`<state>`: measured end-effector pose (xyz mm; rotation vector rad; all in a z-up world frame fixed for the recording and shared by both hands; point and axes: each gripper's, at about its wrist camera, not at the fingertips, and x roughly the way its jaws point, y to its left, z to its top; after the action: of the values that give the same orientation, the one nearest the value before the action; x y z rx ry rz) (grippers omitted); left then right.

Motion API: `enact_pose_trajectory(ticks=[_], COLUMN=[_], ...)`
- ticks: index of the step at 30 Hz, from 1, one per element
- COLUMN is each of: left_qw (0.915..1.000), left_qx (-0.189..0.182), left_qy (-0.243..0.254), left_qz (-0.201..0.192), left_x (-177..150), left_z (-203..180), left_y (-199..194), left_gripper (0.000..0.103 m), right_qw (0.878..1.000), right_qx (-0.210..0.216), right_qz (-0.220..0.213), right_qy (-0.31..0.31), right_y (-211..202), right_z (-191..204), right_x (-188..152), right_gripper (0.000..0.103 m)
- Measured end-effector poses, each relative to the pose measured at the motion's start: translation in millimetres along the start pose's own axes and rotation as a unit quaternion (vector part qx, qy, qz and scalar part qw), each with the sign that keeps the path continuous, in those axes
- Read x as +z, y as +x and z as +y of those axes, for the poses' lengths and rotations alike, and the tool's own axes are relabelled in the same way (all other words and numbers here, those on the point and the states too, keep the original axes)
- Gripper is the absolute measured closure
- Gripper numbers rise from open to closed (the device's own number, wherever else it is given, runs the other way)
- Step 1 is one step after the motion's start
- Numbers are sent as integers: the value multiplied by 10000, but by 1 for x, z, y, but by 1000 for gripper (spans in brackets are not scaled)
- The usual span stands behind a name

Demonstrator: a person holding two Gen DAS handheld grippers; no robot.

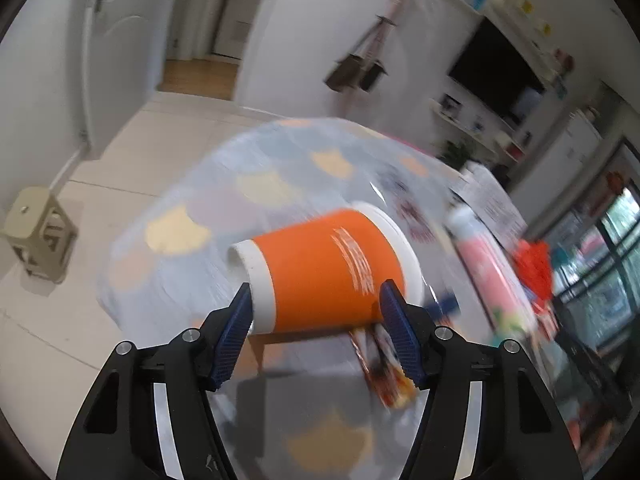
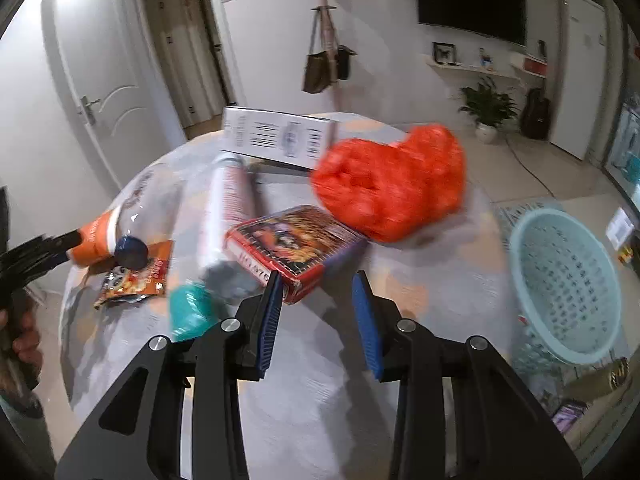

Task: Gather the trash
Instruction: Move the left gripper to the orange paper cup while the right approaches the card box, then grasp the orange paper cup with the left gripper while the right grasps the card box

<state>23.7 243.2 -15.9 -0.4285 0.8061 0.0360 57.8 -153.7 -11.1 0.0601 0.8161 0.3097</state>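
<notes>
Two claws were at work over the round table [image 2: 304, 400]. Your left claw [image 1: 316, 300] pinched the orange paper cup [image 1: 320, 272] between its blue pads, one pad at the white base end and the other near the rim, with the cup lying sideways and raised above the tablecloth. Your right claw [image 2: 316, 280] was spread with nothing between its pads, just in front of the red tin box [image 2: 296, 248].

Taking that tin as the landmark: the crumpled red plastic bag [image 2: 390, 184] lay just behind it to the right, the white carton [image 2: 280, 136] stood farther back, and a long tube-shaped package [image 2: 230, 216] lay beside its left edge. Farther left sat a small snack wrapper [image 2: 136, 280], close to the held cup [image 2: 96, 240]. Well off to the tin's right, beyond the table's edge, stood the pale green basket [image 2: 564, 284].
</notes>
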Motion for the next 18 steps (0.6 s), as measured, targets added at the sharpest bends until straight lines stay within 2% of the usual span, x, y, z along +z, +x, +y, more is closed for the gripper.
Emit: enact_pose_trajectory(ticks=[4, 6, 7, 8, 9, 11, 15, 16, 18], left_qw=[9976, 9947, 9933, 9928, 9924, 9921, 9905, 9910, 9918], left_qx=[-500, -740, -781, -757, -699, -360, 152, 193, -180], left_qy=[348, 597, 744, 848, 969, 1199, 1368, 1321, 1252], left_qz=[327, 401, 405, 381, 308, 55, -28, 23, 199], left_x=[-27, -38, -41, -42, -42, -37, -25, -21, -20], left_z=[-20, -29, -33, -36, -39, -44, -44, -42, -37], left_y=[-12, -22, -28, -31, -35, -40, -28, -23, -19], left_gripper=[42, 41, 40, 39, 36, 22, 18, 18, 19], right_qw=[9996, 9996, 9996, 9995, 9995, 9997, 9997, 9995, 9993], right_qx=[-235, -111, -44, -18, -5, 3, 11, 2, -27], right_qz=[-39, -48, -47, -59, -92, -124, -27, 2, 103], right_qy=[172, 255, 283, 295, 290, 195, 263, 301, 365], right_y=[-8, -10, -10, -9, -8, -4, 10, 13, 20], right_z=[-13, -14, -13, -11, -7, 3, 10, 9, 6], right_x=[0, 2, 3, 4, 4, 5, 8, 8, 8], right_gripper=[70, 67, 53, 37, 35, 35, 35, 35, 35])
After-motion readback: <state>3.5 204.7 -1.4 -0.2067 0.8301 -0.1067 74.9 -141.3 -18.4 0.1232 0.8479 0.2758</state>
